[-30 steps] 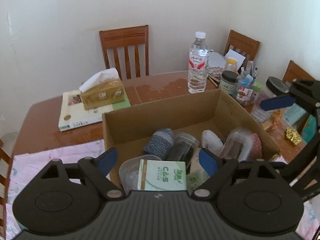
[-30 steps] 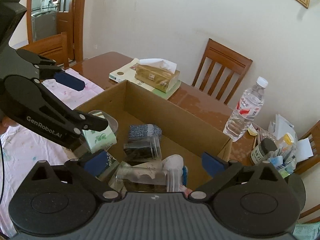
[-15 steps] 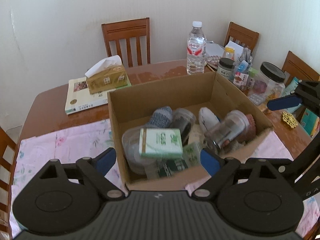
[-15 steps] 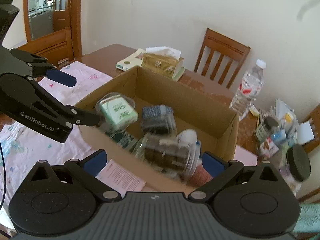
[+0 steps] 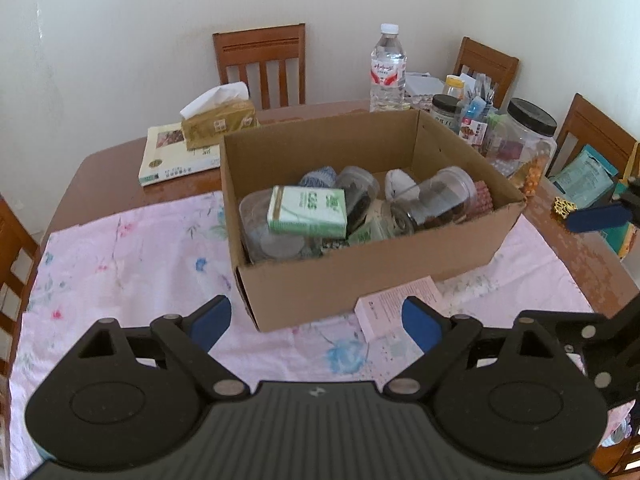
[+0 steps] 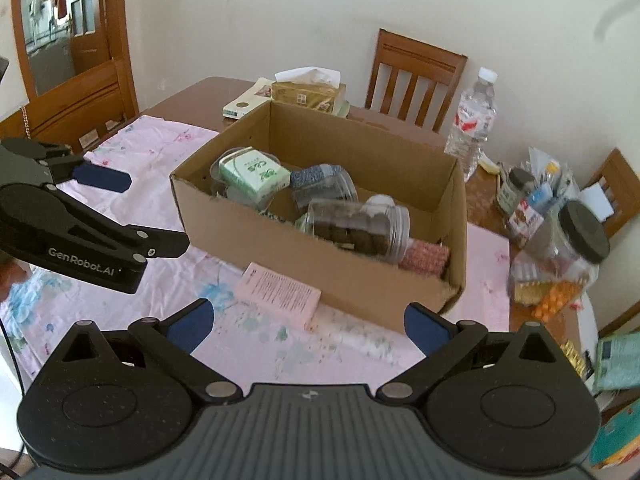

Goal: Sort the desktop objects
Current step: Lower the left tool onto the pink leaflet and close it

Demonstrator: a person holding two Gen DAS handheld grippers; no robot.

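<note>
An open cardboard box (image 5: 360,276) (image 6: 320,252) sits on a pink floral cloth (image 5: 128,256) (image 6: 160,168). Inside lie a green-and-white tissue pack (image 5: 307,211) (image 6: 254,171), clear jars (image 5: 436,196) (image 6: 356,226), a grey-blue knitted roll (image 6: 316,174) and other items. A flat pink box (image 5: 394,306) (image 6: 278,290) lies on the cloth against the box's near side. My left gripper (image 5: 316,322) hovers open in front of the box with nothing between its fingers. My right gripper (image 6: 306,324) is open too, near the pink box, holding nothing.
On the wooden table (image 5: 108,168) stand a tissue box (image 5: 218,122) on a book (image 5: 168,156), a water bottle (image 5: 387,70) (image 6: 472,120), several jars and packets (image 5: 500,136) (image 6: 556,220) at the right, and wooden chairs (image 5: 260,64) around it.
Both grippers have pulled back and up from over the box interior. The whole box and the pink box in front of it now show. Both stay open.
</note>
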